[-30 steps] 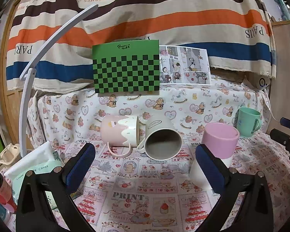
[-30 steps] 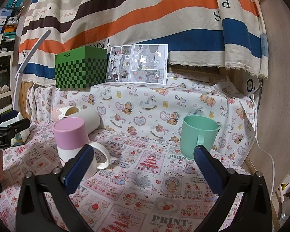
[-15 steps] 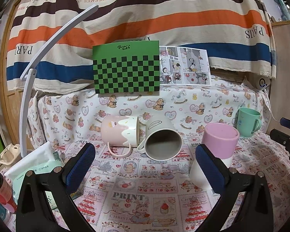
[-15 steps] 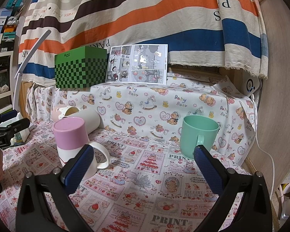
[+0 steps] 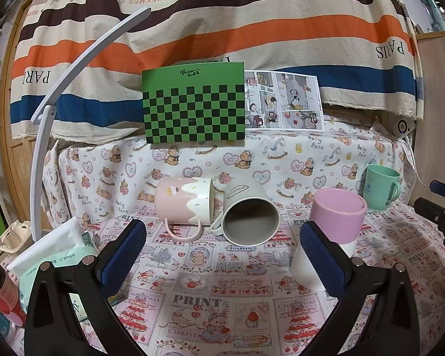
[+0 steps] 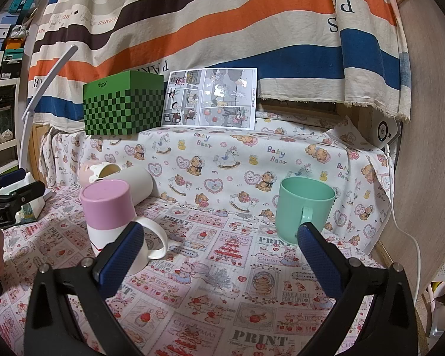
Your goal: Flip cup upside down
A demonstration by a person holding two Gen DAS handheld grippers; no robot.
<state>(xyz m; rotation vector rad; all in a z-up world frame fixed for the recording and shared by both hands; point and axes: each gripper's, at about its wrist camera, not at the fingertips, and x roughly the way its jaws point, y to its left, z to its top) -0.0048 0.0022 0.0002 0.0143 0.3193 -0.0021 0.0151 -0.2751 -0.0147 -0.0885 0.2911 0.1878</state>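
Observation:
A pink-and-white mug stands upside down on the patterned cloth; it also shows in the right wrist view. A grey mug and a pink drip-pattern mug lie on their sides behind. A green mug stands upright, handle toward me; it sits at the far right in the left wrist view. My left gripper is open and empty, in front of the lying mugs. My right gripper is open and empty, between the pink mug and the green mug.
A green checkered box and a comic sheet stand on the raised ledge behind. A white lamp arm rises at left. A tissue pack and a red bottle lie at lower left. A wooden panel borders the right.

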